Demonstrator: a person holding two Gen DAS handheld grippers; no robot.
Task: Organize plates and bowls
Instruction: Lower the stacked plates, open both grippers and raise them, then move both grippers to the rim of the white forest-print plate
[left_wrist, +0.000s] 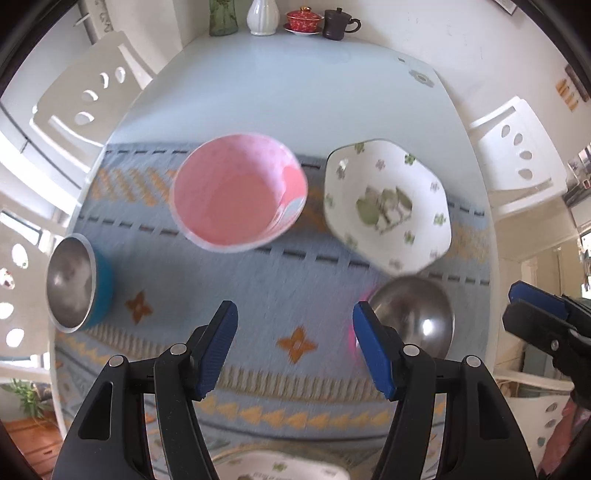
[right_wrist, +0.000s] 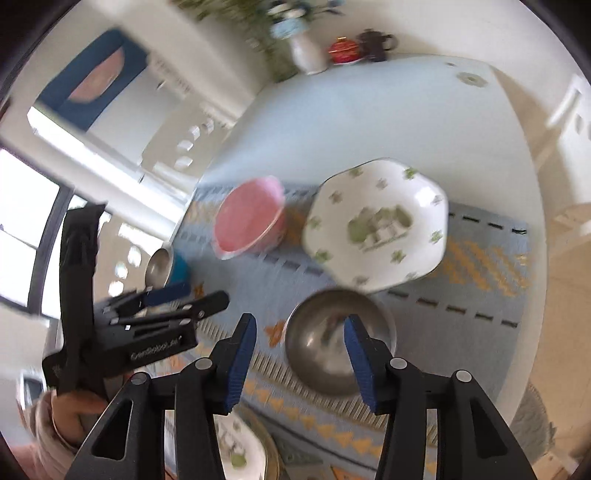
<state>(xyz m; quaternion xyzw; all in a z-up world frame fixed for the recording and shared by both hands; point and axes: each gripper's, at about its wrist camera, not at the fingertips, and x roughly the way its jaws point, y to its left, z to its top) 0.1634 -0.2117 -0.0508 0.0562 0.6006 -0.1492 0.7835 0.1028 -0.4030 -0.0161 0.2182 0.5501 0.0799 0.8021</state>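
Round pale counter with a blue patterned cloth — white chairs around it, white walls, bright windows at left, blue picture.

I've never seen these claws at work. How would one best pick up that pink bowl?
By its rim, I would guess. The pink bowl sits upright and open on the runner, so a claw could come from above with one finger inside and one outside the wall. The near edge looks free; the white plate lies close on its right.
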